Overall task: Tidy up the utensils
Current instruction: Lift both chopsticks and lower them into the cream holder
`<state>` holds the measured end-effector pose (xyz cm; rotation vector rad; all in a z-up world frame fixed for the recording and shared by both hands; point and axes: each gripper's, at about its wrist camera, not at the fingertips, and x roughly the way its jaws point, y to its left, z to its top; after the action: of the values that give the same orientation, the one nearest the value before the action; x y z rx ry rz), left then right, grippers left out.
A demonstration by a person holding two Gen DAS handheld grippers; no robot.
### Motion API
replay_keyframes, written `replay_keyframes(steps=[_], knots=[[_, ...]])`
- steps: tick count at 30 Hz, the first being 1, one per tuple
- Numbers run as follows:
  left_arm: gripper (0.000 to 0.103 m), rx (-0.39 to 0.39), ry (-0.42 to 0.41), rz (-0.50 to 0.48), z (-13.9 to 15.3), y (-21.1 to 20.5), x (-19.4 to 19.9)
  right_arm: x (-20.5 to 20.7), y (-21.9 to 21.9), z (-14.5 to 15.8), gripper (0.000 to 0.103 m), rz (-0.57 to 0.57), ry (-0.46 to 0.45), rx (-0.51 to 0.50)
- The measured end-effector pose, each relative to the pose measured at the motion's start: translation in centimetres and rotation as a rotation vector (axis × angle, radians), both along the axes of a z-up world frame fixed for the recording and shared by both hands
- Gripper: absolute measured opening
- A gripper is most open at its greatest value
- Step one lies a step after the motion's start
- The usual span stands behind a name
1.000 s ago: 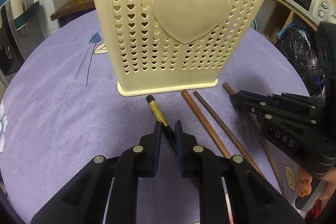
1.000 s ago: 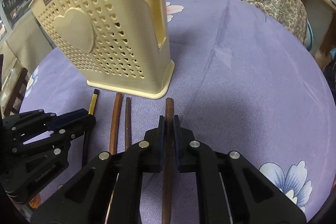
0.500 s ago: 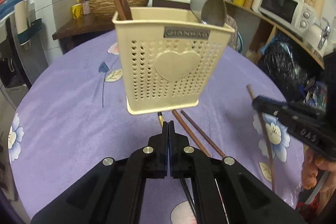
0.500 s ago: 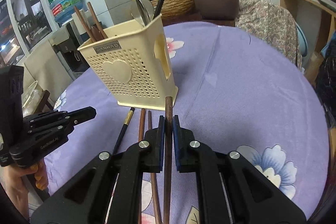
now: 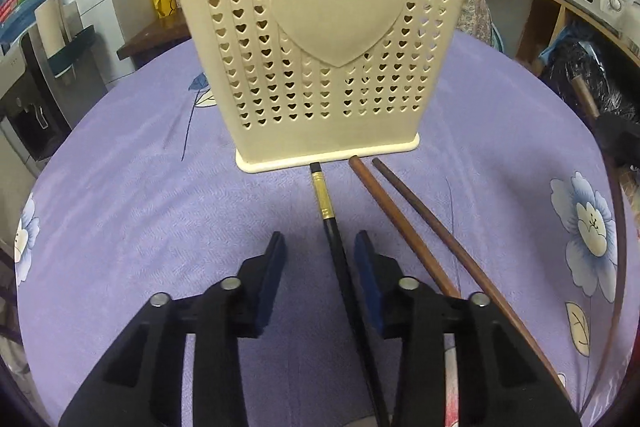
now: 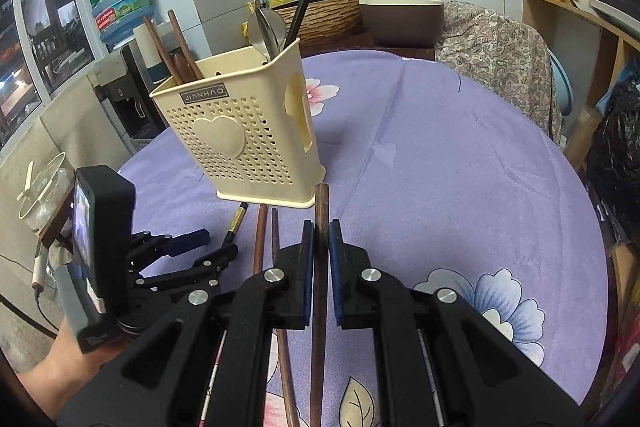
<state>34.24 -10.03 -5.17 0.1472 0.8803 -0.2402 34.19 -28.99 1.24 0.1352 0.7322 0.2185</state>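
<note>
we have one brown chopstick (image 6: 321,247) clamped in our right claw (image 6: 319,259), lifted near the cream holder (image 6: 248,131), mid-desk; next we judge it must tip upright over the rim. our left claw (image 5: 320,267) is opening astride the black gold-banded chopstick (image 5: 334,239), pads not touching it. two brown chopsticks (image 5: 404,223) lie beside it.
</note>
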Motion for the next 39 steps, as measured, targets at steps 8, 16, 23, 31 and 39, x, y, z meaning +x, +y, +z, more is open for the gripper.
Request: replay_keyframes(steps=[8, 16, 23, 31, 39], knots=[[0.017, 0.018, 0.013, 0.010, 0.4, -1.3, 2.6, 0.4, 0.0, 0.0, 0.008, -0.008, -0.002, 0.006], [0.008, -0.010, 0.018, 0.007, 0.7, -1.4, 2.8, -0.1, 0.5, 0.2, 0.008, 0.006, -0.013, -0.006], [0.008, -0.157, -0.060, -0.025, 4.6, 1.4, -0.6, -2.1, 0.0, 1.6, 0.008, 0.015, -0.059, 0.019], [0.008, -0.284, -0.258, -0.053, 12.0, 6.5, -6.9, -6.8, -1.7, 6.9, 0.008, 0.030, -0.201, 0.050], [0.008, -0.296, -0.295, -0.036, 13.9, 8.2, -7.8, -8.2, -1.5, 9.4, 0.008, 0.024, -0.233, 0.006]])
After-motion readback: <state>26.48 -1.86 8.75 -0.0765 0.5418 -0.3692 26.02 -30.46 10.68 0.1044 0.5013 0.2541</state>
